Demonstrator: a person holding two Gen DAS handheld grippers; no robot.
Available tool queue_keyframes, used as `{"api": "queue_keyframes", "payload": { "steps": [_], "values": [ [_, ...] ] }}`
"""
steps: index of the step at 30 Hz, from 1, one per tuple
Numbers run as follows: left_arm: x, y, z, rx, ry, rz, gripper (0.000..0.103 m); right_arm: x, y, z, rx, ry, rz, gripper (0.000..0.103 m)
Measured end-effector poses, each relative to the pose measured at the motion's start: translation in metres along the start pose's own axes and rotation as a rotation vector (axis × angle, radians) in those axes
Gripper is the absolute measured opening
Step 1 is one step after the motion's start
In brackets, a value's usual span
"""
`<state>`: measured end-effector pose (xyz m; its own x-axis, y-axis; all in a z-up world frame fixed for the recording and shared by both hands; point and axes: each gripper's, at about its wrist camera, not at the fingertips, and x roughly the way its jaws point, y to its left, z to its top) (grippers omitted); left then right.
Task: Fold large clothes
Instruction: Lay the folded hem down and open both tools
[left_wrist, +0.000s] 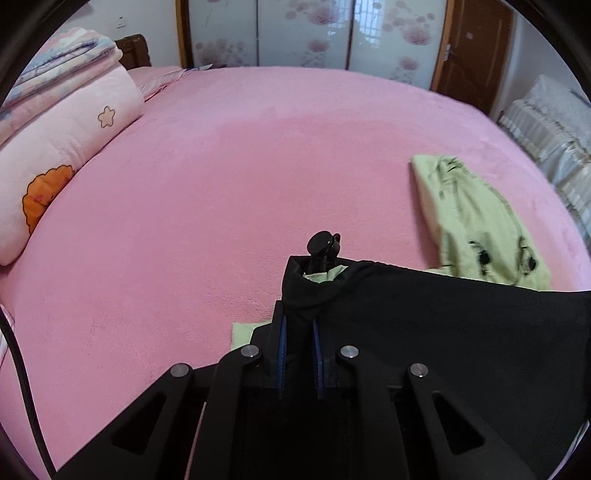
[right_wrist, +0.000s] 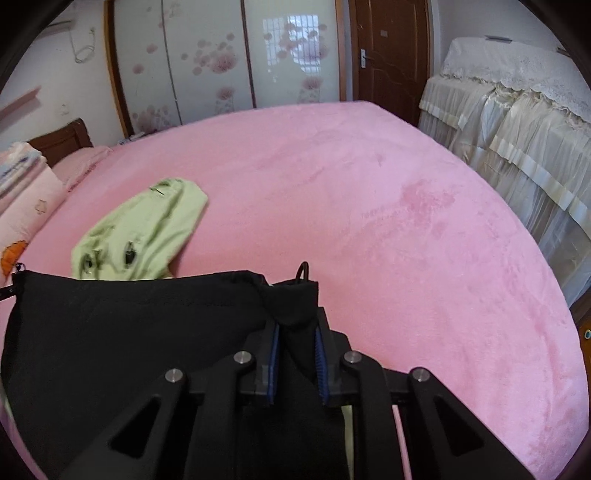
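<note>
**Two corners pinched, black cloth hanging between my claws**

My left claw (left_wrist: 298, 325) is squeezed shut on one top corner of the black garment (left_wrist: 443, 332). My right claw (right_wrist: 295, 332) is squeezed shut on the other top corner. The cloth bunches up between the blue pads on both sides. The top edge runs between my two claws, above the near edge of the pink bed (left_wrist: 258, 166), and the rest hangs down.

I think this garment is soft and floppy and not heavy. It will sag in the middle if I let my claws come close together. The corners are good places to hold. A black cord stopper (left_wrist: 321, 242) pokes up by my left claw, and it could snag.

A light green garment (right_wrist: 147, 229) lies on the bed just behind the black one, partly hidden by it. I think it is in the way if I lay the black one flat there. Folded pink quilts (left_wrist: 55, 155) sit at the left edge of the bed, well apart. The far half of the bed is bare.
</note>
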<state>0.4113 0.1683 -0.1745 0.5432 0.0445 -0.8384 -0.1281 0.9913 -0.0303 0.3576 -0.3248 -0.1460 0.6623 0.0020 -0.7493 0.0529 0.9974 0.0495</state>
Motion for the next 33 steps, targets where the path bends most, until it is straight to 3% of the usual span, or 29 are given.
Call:
{"api": "queue_keyframes", "payload": {
  "steps": [4,9,12,15,17,19,22,27,31,33],
  "values": [
    [0.036,-0.006,-0.011,0.004,0.070,0.077,0.010,0.041,0.009,-0.006,-0.007,0.106,-0.063,0.018],
    [0.043,-0.016,-0.017,0.050,0.083,0.135,0.014,0.034,0.005,-0.005,0.013,0.124,-0.096,0.031],
    [0.025,-0.015,-0.012,0.042,0.078,0.166,0.031,0.010,-0.003,-0.002,0.065,0.100,-0.092,0.032],
    [-0.016,-0.018,-0.008,-0.001,0.006,0.126,0.045,-0.024,-0.005,-0.001,0.131,0.034,-0.084,0.038],
    [-0.042,-0.026,-0.011,-0.011,-0.039,0.114,0.065,-0.050,0.007,-0.005,0.144,-0.015,-0.071,0.046],
    [-0.070,-0.043,-0.019,-0.012,-0.087,0.082,0.071,-0.064,0.032,-0.009,0.130,-0.012,-0.016,0.048],
    [-0.086,-0.074,-0.029,0.005,-0.120,0.041,0.072,-0.069,0.086,-0.016,0.031,-0.011,0.086,0.048],
    [-0.063,-0.109,-0.041,0.007,-0.113,0.050,0.072,-0.037,0.173,-0.030,-0.080,0.030,0.166,0.048],
    [-0.016,-0.107,-0.047,-0.010,-0.055,0.117,0.072,0.019,0.201,-0.038,-0.077,0.152,0.183,0.047],
    [0.006,-0.093,-0.048,-0.022,-0.023,0.158,0.072,0.033,0.191,-0.037,-0.083,0.146,0.144,0.045]
  ]
}}
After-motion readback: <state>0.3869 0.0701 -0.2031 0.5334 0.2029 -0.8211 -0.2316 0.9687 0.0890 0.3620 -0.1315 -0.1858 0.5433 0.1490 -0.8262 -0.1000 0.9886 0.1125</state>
